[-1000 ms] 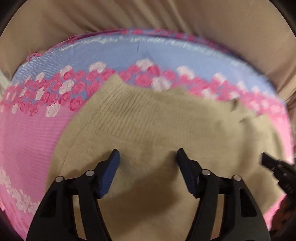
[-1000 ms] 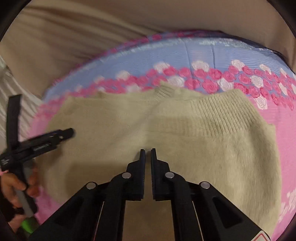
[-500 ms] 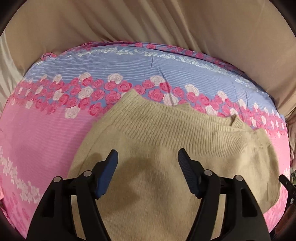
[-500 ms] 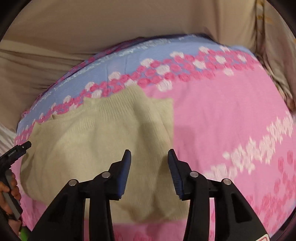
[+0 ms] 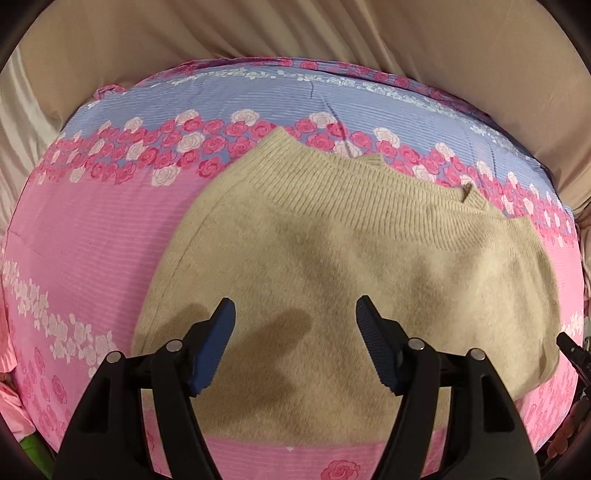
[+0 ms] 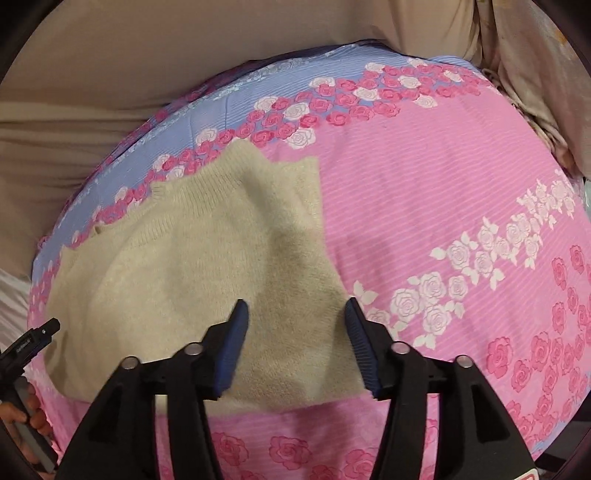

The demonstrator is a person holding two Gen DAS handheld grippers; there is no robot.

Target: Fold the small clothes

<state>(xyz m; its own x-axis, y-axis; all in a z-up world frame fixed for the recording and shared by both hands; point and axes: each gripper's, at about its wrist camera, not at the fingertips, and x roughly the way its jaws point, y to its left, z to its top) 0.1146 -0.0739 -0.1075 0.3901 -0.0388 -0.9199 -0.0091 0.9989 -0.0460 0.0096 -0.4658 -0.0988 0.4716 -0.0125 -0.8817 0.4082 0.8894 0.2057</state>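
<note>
A beige knitted sweater (image 5: 332, 266) lies folded flat on a pink and blue rose-print sheet (image 5: 92, 236), its ribbed hem at the far side. My left gripper (image 5: 295, 317) is open and empty, above the sweater's near half. My right gripper (image 6: 295, 314) is open and empty, above the sweater's (image 6: 192, 277) right near corner. The right gripper's tip shows at the right edge of the left wrist view (image 5: 570, 349), and the left gripper's tip shows at the left edge of the right wrist view (image 6: 33, 338).
Beige draped cloth (image 5: 295, 33) hangs behind the far edge of the sheet. The sheet (image 6: 461, 221) stretches bare to the right of the sweater. A pale cloth bundle (image 6: 532, 74) sits at the far right. A hand (image 6: 22, 417) holds the left gripper.
My right gripper has opened from shut and swung to the sweater's right end. My left gripper stayed open and pulled back and up. The sweater lies still.
</note>
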